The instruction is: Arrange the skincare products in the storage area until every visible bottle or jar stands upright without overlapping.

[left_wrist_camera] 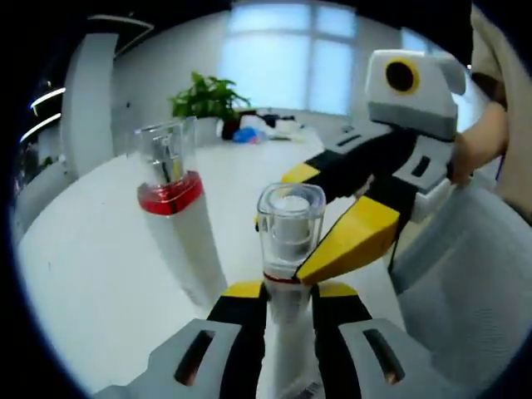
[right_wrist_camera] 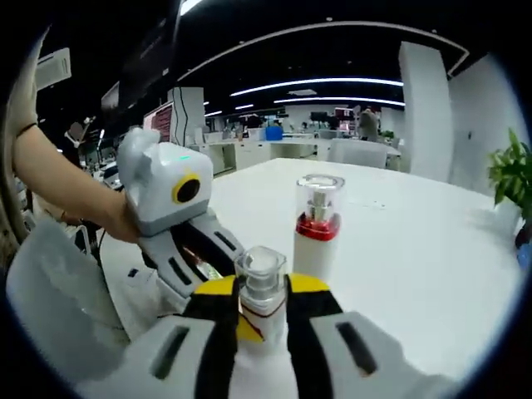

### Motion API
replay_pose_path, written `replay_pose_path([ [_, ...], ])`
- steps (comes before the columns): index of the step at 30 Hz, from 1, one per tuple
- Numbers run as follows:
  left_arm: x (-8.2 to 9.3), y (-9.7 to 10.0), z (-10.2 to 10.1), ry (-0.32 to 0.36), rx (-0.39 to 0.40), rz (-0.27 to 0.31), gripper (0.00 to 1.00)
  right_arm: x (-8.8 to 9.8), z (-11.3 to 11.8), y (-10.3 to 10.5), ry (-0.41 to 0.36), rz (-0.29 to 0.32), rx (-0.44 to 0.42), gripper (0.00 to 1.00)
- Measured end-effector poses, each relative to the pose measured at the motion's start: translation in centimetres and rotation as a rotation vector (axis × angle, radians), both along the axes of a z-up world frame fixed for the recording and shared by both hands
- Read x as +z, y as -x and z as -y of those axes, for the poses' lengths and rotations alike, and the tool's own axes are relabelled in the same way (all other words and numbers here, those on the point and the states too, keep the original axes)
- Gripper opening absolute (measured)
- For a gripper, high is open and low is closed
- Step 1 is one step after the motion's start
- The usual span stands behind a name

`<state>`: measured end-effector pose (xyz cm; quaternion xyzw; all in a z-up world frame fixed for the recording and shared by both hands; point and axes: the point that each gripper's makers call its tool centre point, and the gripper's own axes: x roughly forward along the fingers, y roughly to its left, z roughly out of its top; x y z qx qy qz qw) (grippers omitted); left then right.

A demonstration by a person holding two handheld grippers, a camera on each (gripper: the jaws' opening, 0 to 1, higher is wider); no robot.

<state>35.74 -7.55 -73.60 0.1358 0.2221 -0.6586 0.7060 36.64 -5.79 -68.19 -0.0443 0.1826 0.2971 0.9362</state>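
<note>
A white bottle with a clear cap (left_wrist_camera: 291, 218) stands between both grippers over the white table (left_wrist_camera: 91, 249). My left gripper (left_wrist_camera: 288, 293) is shut on its lower body. My right gripper (left_wrist_camera: 293, 226) comes in from the right, its yellow jaws closed at the neck just under the cap. In the right gripper view the same bottle (right_wrist_camera: 262, 270) sits between my right gripper (right_wrist_camera: 263, 291), with the left gripper (right_wrist_camera: 218, 266) reaching in from the left. A second white bottle with a red band and clear cap (left_wrist_camera: 170, 195) (right_wrist_camera: 317, 223) stands upright on the table beyond.
A grey chair back (left_wrist_camera: 465, 274) (right_wrist_camera: 50, 291) is close beside the grippers. A person's hand (left_wrist_camera: 478, 141) and forearm (right_wrist_camera: 58, 183) hold the grippers. A potted plant (left_wrist_camera: 208, 96) (right_wrist_camera: 511, 179) and small clutter (left_wrist_camera: 249, 133) sit at the table's far edge.
</note>
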Motion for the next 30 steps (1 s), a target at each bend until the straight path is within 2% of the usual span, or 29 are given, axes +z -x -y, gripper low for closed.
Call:
replay_pose_path([
  [3,-0.4,0.0,0.0,-0.016,-0.003,0.004,0.17,-0.5,0.0,0.0,0.003,-0.009,-0.009,0.21],
  [10,0.2,-0.2,0.4,0.003,0.004,0.019,0.17,-0.3,0.4,-0.8,0.006,0.015,-0.025,0.21],
  [21,0.4,-1.2,0.2,-0.004,0.065,0.021,0.18,-0.2,0.3,-1.9,0.010,0.023,-0.036,0.21],
  [30,-0.2,-1.9,-0.3,-0.030,0.092,0.027,0.18,-0.2,0.2,-2.6,0.015,0.027,-0.046,0.21],
])
